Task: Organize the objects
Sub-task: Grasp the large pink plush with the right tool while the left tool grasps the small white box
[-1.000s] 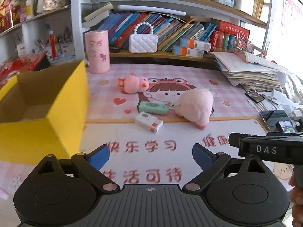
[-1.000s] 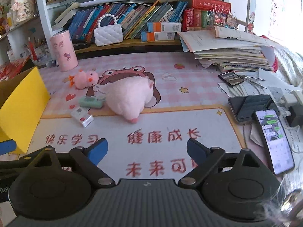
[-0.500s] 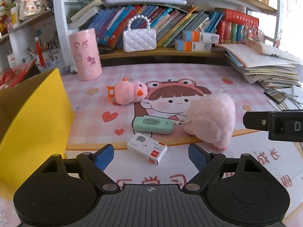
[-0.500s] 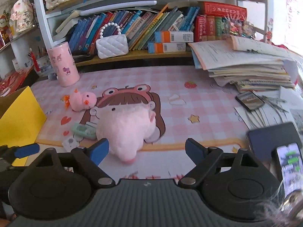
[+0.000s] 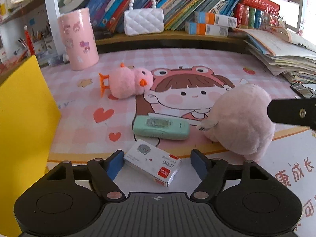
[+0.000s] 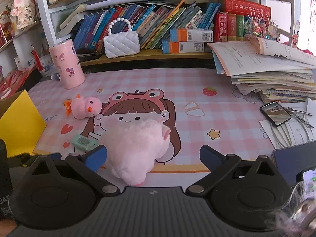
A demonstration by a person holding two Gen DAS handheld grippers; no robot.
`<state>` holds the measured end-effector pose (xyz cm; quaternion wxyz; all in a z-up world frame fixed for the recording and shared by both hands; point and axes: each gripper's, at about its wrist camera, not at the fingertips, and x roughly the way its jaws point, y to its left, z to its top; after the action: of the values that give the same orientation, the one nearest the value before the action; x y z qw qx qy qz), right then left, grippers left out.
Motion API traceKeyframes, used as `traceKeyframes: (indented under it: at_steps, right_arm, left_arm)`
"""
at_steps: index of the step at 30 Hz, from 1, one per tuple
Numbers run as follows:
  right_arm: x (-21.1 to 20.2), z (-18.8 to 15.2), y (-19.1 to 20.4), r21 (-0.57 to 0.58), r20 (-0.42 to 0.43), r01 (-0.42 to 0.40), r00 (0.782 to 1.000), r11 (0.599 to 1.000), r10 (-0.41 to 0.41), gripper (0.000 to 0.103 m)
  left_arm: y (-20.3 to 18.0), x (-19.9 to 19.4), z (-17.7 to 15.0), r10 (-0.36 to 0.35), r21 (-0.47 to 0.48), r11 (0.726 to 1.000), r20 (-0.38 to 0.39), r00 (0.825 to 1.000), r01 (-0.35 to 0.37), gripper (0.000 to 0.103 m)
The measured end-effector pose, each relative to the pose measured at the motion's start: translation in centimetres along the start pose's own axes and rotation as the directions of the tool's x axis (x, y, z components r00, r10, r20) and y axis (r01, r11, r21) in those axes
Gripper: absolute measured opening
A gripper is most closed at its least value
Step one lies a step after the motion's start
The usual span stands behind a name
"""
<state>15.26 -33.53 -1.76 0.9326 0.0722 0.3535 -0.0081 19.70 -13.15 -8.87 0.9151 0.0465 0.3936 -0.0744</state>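
My left gripper (image 5: 157, 163) is open, its blue pads on either side of a small white staple box (image 5: 153, 163) on the desk mat. Beyond it lie a mint-green stapler (image 5: 161, 127), a small pink chick plush (image 5: 128, 83) and a large pink plush (image 5: 242, 118). My right gripper (image 6: 153, 157) is open, with the large pink plush (image 6: 138, 148) between its fingers, close to the left pad. The chick (image 6: 85, 108) and the stapler (image 6: 84, 142) show to the left there. A yellow cardboard box (image 5: 23, 128) stands at the left.
A pink cylinder holder (image 5: 78, 39), a white quilted purse (image 5: 143, 20) and rows of books stand at the back. A stack of books and papers (image 6: 272, 69) and phones (image 6: 275, 113) lie at the right. The right gripper's body (image 5: 292, 113) shows in the left wrist view.
Both grippers have moved forward over the mat. The left one now straddles the staple box, and the right one has closed in around the large pink plush. Both stay open.
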Motion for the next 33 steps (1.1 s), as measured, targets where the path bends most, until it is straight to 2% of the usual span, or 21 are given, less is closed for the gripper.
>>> traceKeyframes:
  at_steps: [3,8,14,20,25,27,33]
  right_arm:
    - [0.4,0.2,0.0,0.003,-0.004,-0.006,1.0,1.0,0.006,0.102]
    - [1.2,0.4,0.5,-0.002,-0.015,-0.024,1.0,1.0,0.024,0.103]
    - [3.8,0.6,1.6,-0.012,-0.066,-0.028,0.997,1.0,0.027,0.103]
    - [6.6,0.6,2.2,0.01,-0.098,-0.061,0.993,0.998,0.061,0.103]
    - [6.8,0.7,2.2,0.028,-0.066,-0.064,0.996,0.998,0.065,0.08]
    - [6.1,0.7,2.2,0.017,-0.047,-0.066,0.997,0.998,0.067,0.067]
    - [1.0,-0.2,2.8,-0.006,0.024,-0.064,0.998,0.998,0.065,0.064]
  left_arm:
    - [0.4,-0.2,-0.1,-0.011,-0.012,1.0,0.006,1.0,0.011,0.059]
    - [1.7,-1.9,-0.2,-0.028,-0.079,0.996,0.01,1.0,0.029,0.059]
    - [3.4,-6.5,-1.1,-0.038,-0.167,0.985,0.036,0.999,0.043,0.059]
    - [4.5,-10.7,-1.7,-0.035,-0.204,0.978,0.079,0.996,0.051,0.059]
    - [4.7,-12.9,-2.3,-0.021,-0.204,0.978,0.111,0.994,0.044,0.059]
    - [4.9,-13.6,-2.6,-0.023,-0.206,0.977,0.125,0.992,0.049,0.059]
    - [5.6,-15.3,-3.6,-0.054,-0.22,0.971,0.16,0.986,0.089,0.059]
